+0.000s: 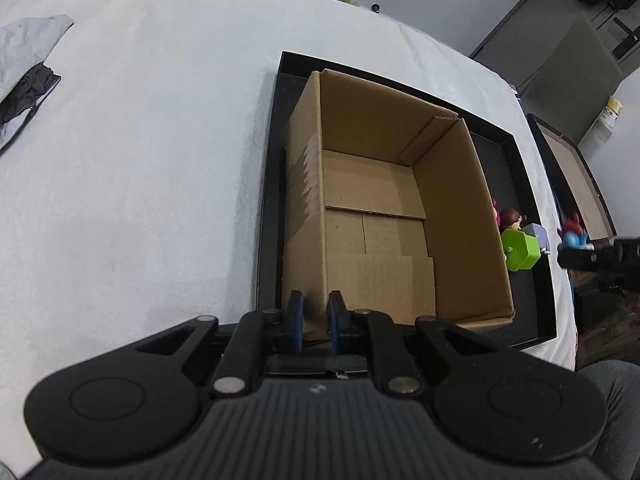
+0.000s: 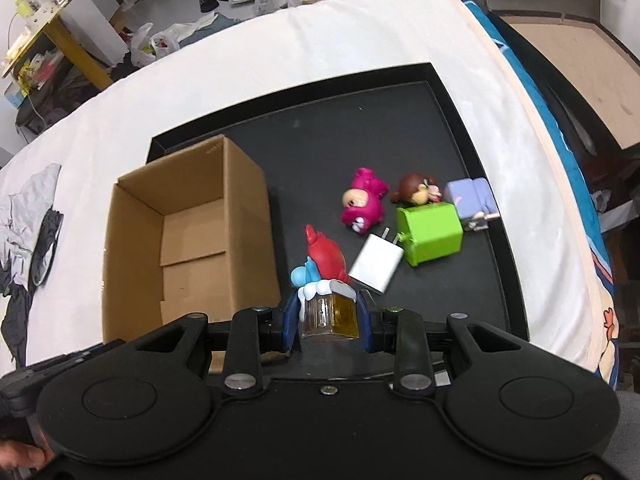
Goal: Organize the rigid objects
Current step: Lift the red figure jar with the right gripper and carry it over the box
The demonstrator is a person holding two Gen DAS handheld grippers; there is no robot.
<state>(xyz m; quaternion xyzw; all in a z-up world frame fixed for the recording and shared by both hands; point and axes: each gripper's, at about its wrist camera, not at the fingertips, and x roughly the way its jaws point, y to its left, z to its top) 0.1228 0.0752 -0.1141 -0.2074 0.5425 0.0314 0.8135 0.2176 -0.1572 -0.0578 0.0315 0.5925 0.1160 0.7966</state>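
Note:
An open, empty cardboard box (image 1: 380,200) stands in the left part of a black tray (image 1: 272,184). My left gripper (image 1: 316,318) is shut on the box's near left wall, one blue pad on each side. My right gripper (image 2: 329,316) is shut on a toy figure (image 2: 324,256), blue with a red hat on a clear yellow base, held above the tray (image 2: 340,132) just right of the box (image 2: 192,216). On the tray floor lie a pink figure (image 2: 362,204), a brown-haired figure (image 2: 416,192), a green cube plug (image 2: 434,236), a white charger (image 2: 376,262) and a lilac cube (image 2: 470,200).
The tray rests on a table under a white cloth (image 1: 140,140). A grey and black garment (image 2: 32,216) lies at the table's left side. Bags and clutter (image 2: 160,40) sit on the floor past the far edge. A hand (image 2: 20,460) shows at the lower left.

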